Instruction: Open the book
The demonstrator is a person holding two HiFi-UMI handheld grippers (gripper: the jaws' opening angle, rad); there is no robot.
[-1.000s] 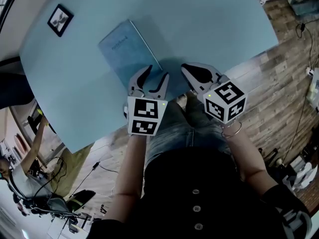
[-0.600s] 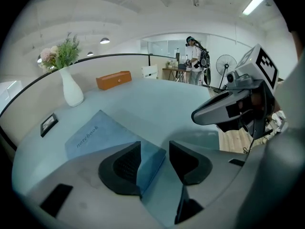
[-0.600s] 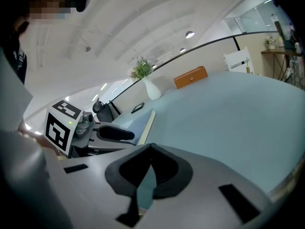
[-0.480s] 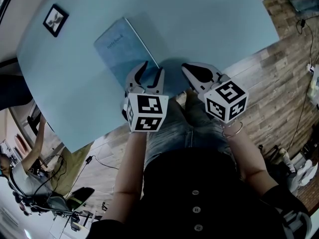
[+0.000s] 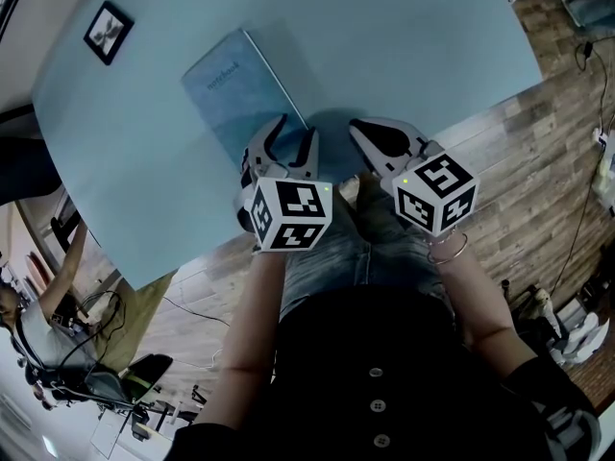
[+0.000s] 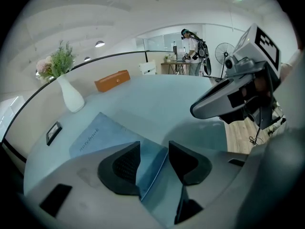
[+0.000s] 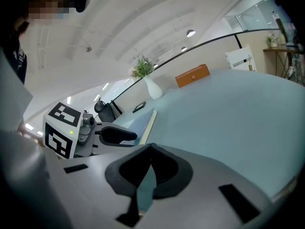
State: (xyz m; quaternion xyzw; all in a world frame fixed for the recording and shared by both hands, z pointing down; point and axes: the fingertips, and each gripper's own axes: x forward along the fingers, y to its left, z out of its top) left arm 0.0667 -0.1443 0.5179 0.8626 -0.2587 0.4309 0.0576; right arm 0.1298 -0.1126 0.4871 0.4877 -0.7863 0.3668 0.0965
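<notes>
while the closed pale blue notebook [image 5: 235, 89] lies flat on the round light blue surface [image 5: 413, 36], its printed cover facing up, the left gripper [image 5: 296, 133] hangs over the book's corner nearest the person; its jaws stand moderately apart and have just been closing a little; in the left gripper view one dark pad sits above the cover and the other past the book's edge, so that the pale edge line runs between them; the pads do not pinch the book; the right gripper [image 5: 363, 131] hovers just to the right of that same near corner, close beside the left gripper but apart from it; its jaws are together, tip against tip, with nothing between them and only the blue surface showing through the slit below the tips; it does not touch the book; each gripper carries its black-and-white marker cube [image 5: 293, 214] on the side away from the book, towards the person's body; a small black picture frame [image 5: 107, 33] lies flat well beyond the book's left long side; a white vase [image 6: 70, 95] with green leaves and pink flowers stands past the book's far end; an orange oblong box [image 6: 112, 80] rests farther from the book than the vase, near the surface's far rim; wooden plank floor [image 5: 538, 161] shows to the right of the book, beyond the surface's edge
</notes>
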